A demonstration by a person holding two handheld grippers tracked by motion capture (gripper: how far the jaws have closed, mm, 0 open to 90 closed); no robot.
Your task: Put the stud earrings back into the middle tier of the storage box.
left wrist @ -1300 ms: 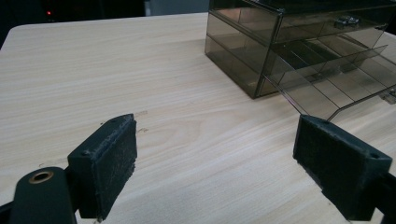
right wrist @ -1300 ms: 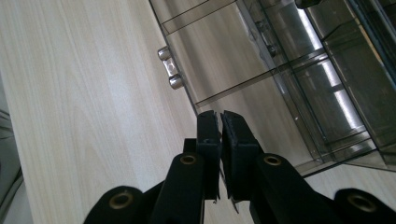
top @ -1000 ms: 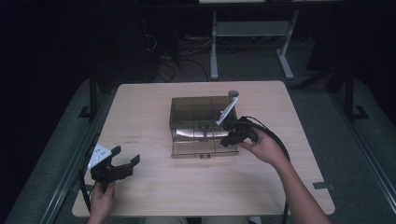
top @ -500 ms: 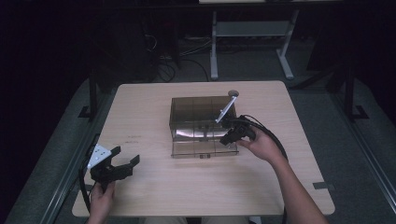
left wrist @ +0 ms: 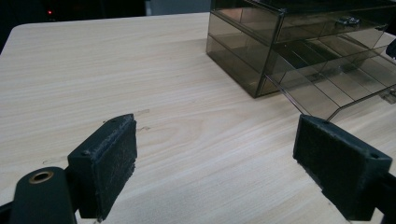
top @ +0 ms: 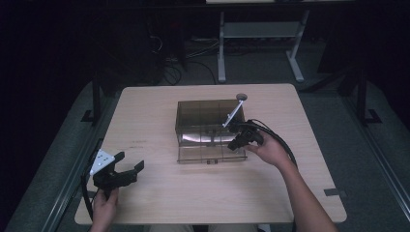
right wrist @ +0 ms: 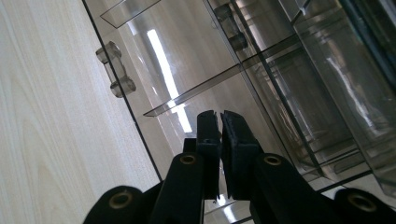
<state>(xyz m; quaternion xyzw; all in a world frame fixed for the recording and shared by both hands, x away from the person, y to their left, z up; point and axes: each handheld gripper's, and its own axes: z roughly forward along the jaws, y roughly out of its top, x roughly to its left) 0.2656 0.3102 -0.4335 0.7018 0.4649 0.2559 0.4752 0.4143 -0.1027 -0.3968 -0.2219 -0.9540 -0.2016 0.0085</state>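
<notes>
Nothing moved; drawer [top: 211, 149] juts toward the person.

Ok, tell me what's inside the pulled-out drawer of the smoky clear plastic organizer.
The pulled-out drawer of the smoky clear plastic organizer shows thin clear dividers and bare floor; no item shows. The shut right gripper covers part of it, and glare hides more.
</notes>
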